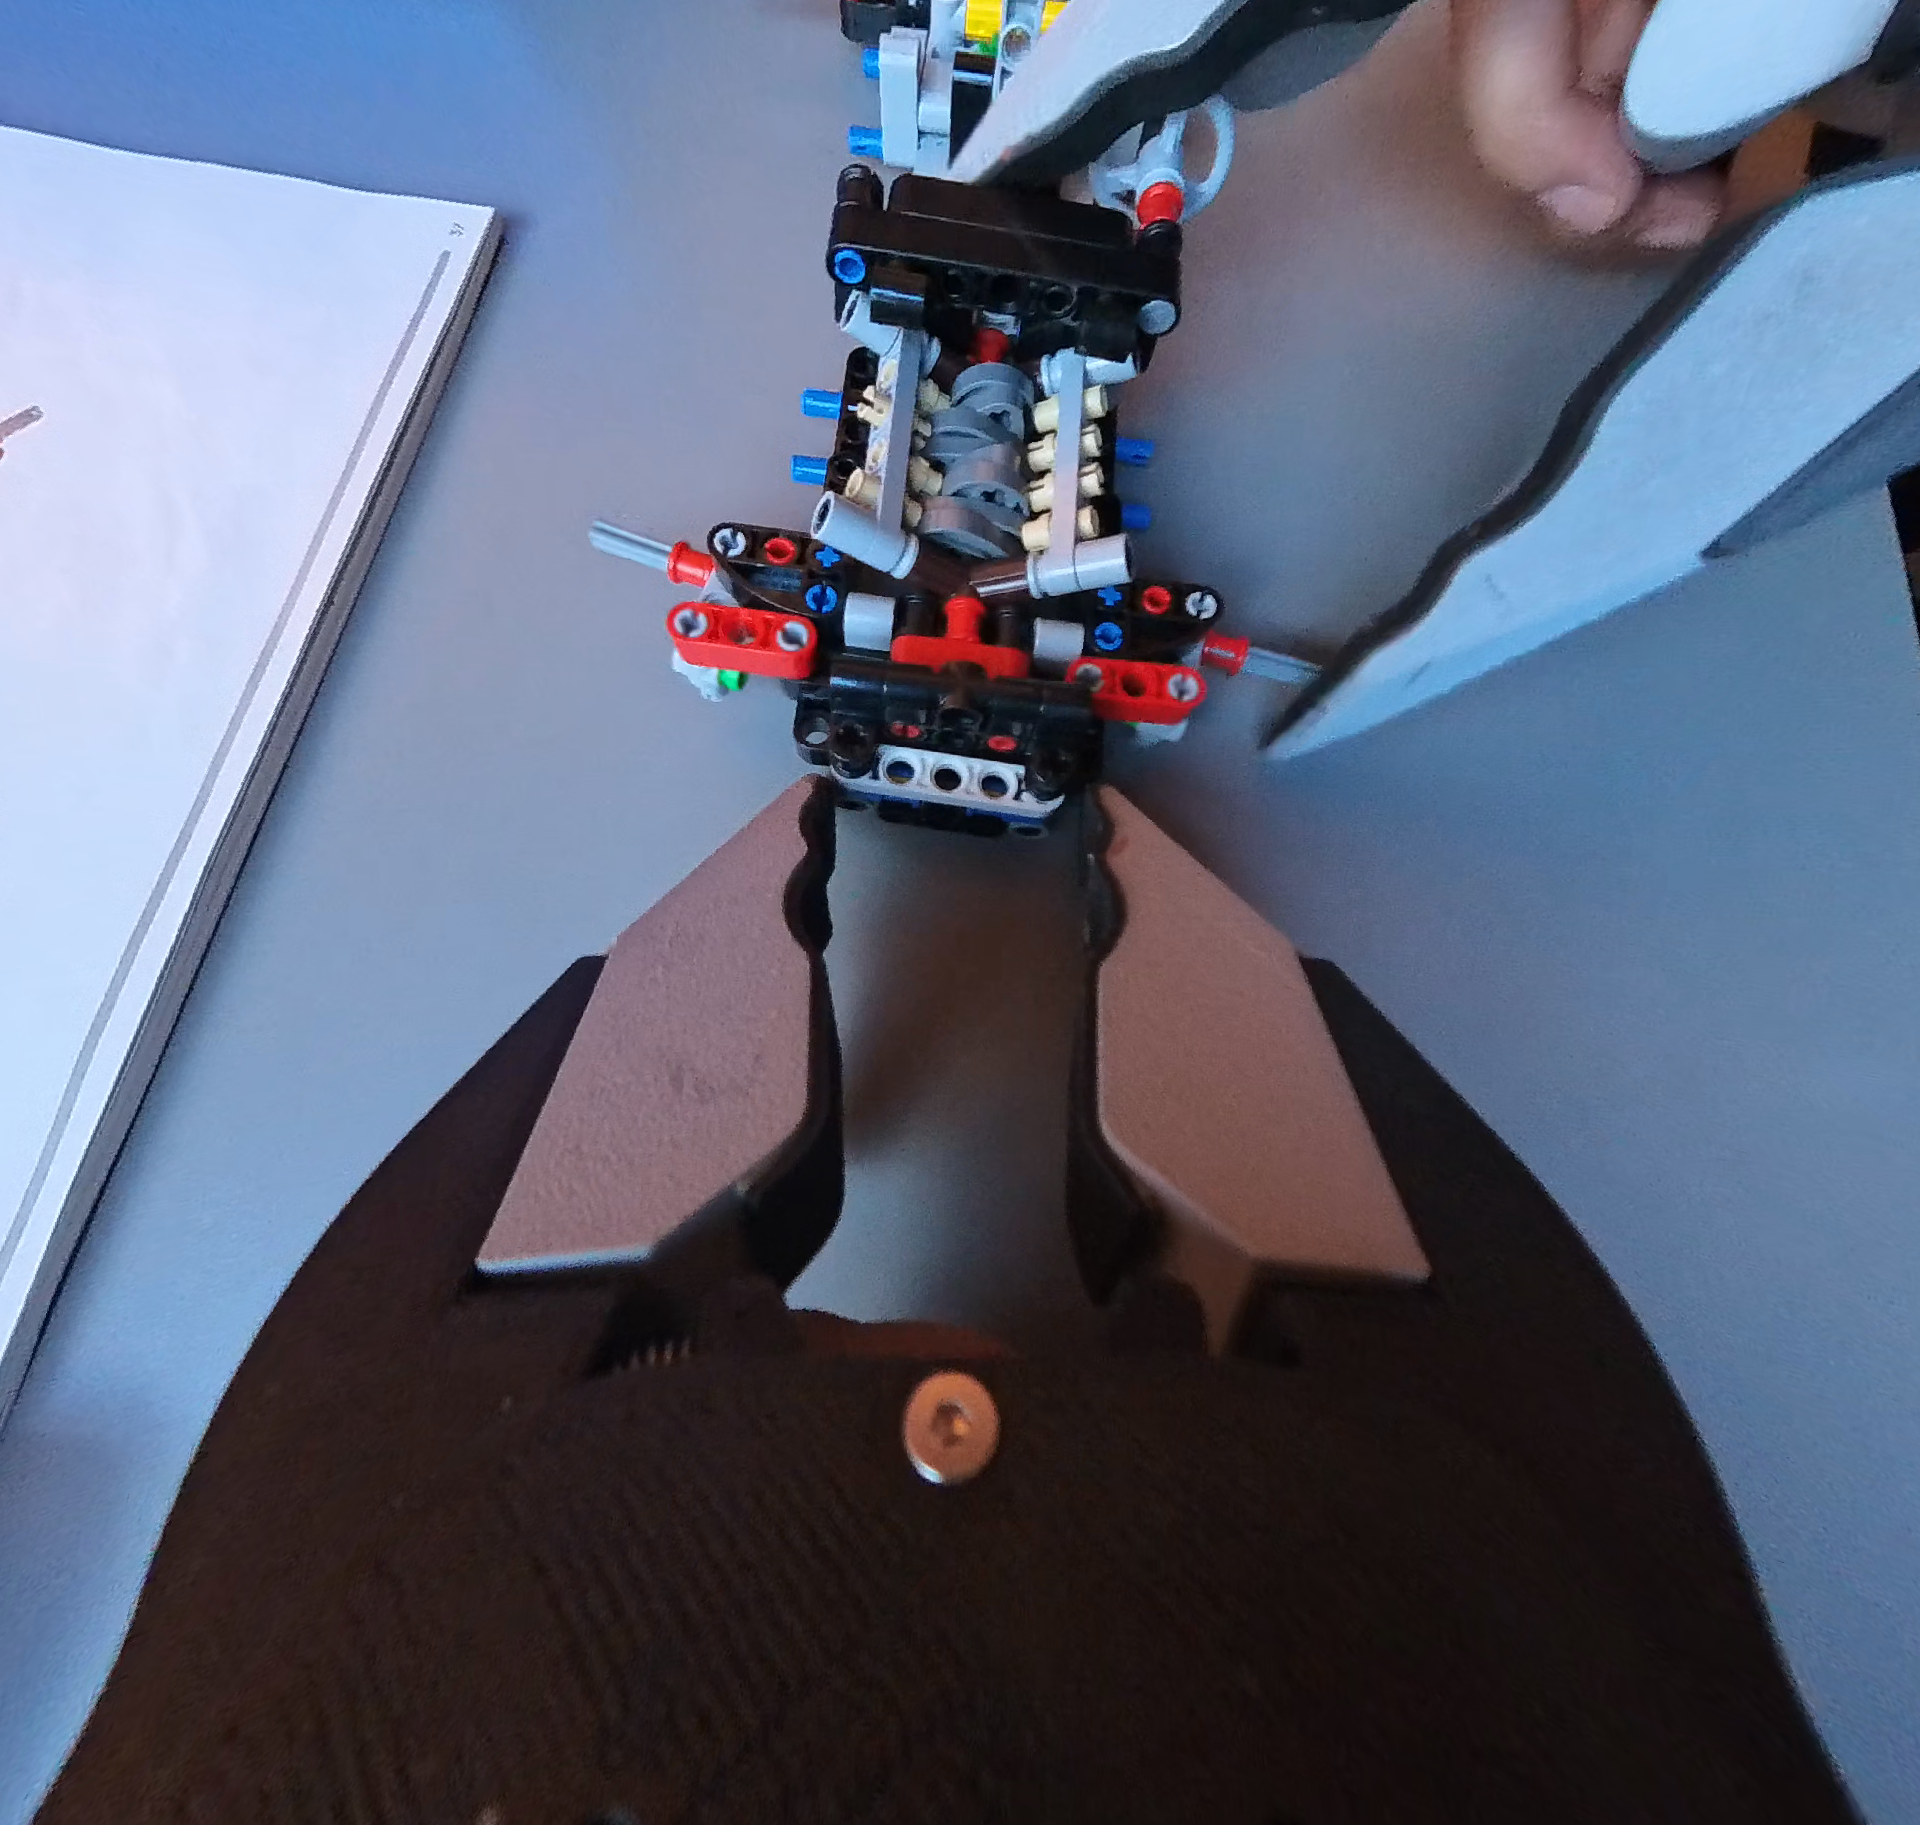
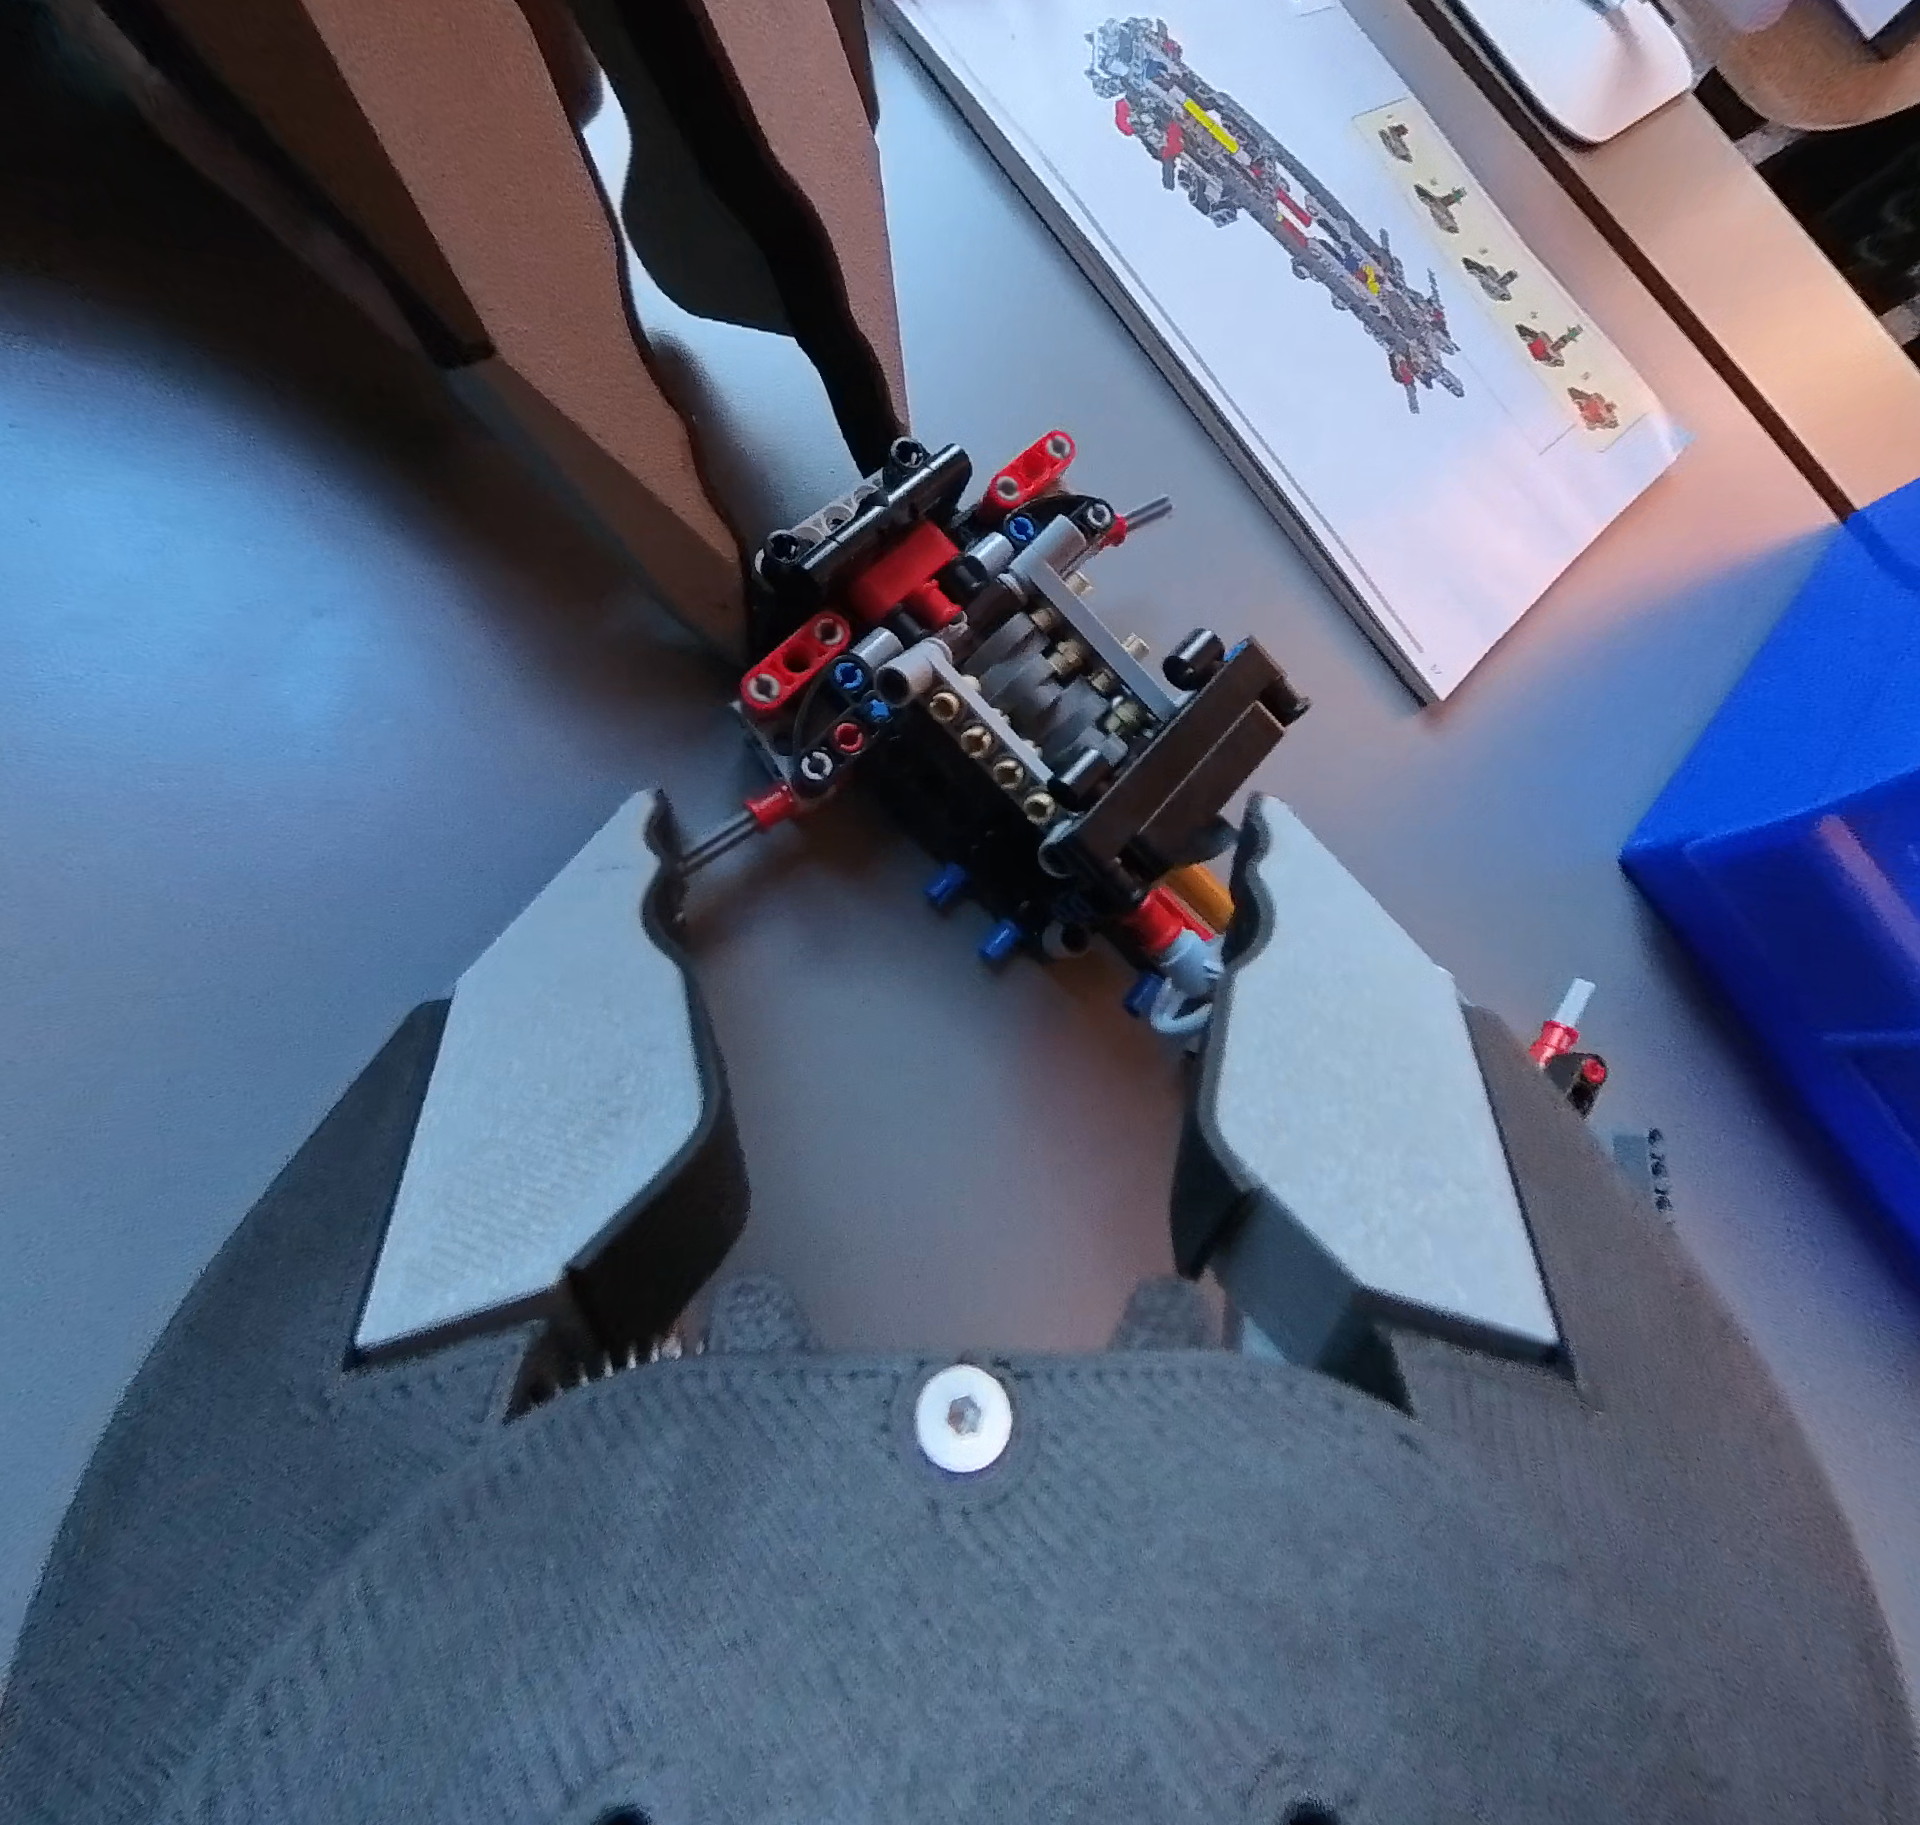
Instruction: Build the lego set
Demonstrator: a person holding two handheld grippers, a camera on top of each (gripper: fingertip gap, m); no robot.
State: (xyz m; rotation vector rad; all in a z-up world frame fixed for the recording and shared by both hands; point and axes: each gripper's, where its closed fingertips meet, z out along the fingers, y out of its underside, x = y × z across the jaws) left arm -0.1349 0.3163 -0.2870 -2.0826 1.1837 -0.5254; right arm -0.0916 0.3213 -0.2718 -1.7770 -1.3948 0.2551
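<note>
Where the brick model [image 1: 977, 487] lies on the grey table [image 1: 520, 788], its near end sits at 12 o'clock of the left gripper [image 1: 956, 809], whose tips close against both its sides. The right gripper [image 2: 956, 819], wide open and holding nothing, straddles the far half from 2 o'clock. An open booklet [image 1: 156, 632] lies at 9 o'clock.

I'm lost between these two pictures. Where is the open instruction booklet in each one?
Left wrist view: the instruction booklet lies along the left edge, left of the brick model.
Right wrist view: it lies at the upper right, beyond the model.
Shared landmark: the brick model on the grey table, with the booklet on one side of it.
</note>
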